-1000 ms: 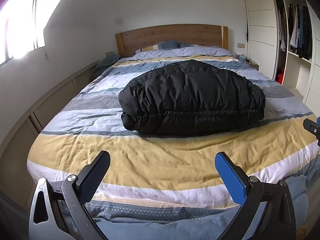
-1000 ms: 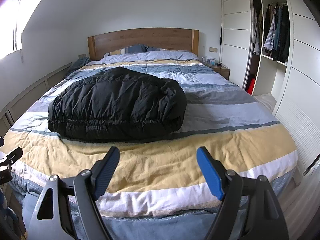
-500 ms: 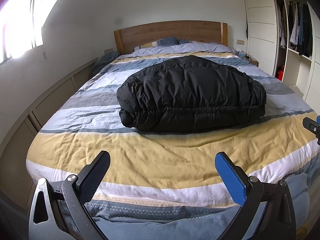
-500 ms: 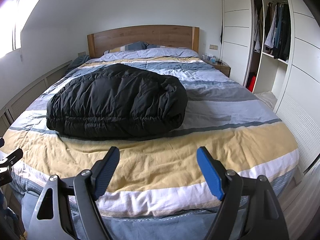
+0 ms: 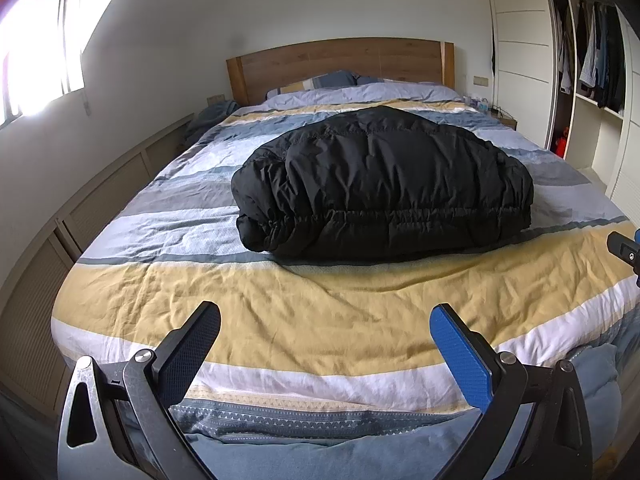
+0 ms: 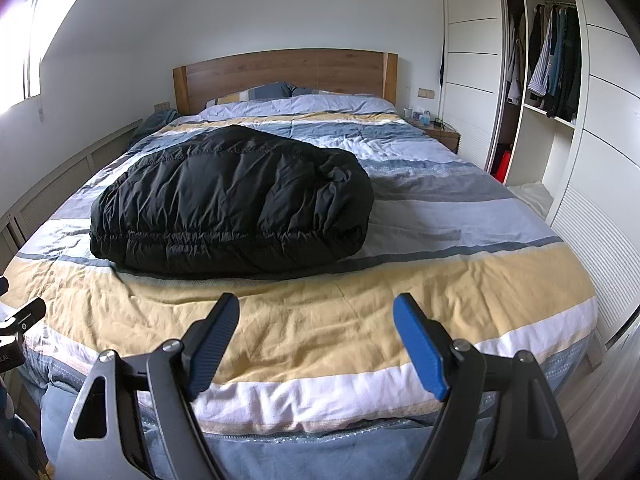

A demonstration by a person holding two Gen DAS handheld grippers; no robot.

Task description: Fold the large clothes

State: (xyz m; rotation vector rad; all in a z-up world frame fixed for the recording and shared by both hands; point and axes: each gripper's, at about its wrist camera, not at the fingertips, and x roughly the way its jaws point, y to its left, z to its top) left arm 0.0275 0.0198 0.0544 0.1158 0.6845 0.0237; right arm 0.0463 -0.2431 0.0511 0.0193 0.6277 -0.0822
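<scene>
A black puffer jacket [image 5: 380, 180] lies folded into a thick bundle on the middle of the striped bed [image 5: 320, 304], its elastic hem facing me. It also shows in the right wrist view [image 6: 232, 200], left of centre. My left gripper [image 5: 326, 344] is open and empty, held over the foot of the bed, well short of the jacket. My right gripper [image 6: 316, 340] is open and empty, also at the foot of the bed. Each gripper's edge shows at the side of the other's view.
The wooden headboard [image 5: 340, 64] and pillows stand at the far end. Low wall cabinets [image 5: 80, 216] run along the left. An open wardrobe [image 6: 552, 60] with hanging clothes and a nightstand [image 6: 436, 130] are at the right.
Both grippers have drawn back and tilted slightly; the jacket sits a little lower in both views. The jacket itself has not moved. Both grippers stay open.
</scene>
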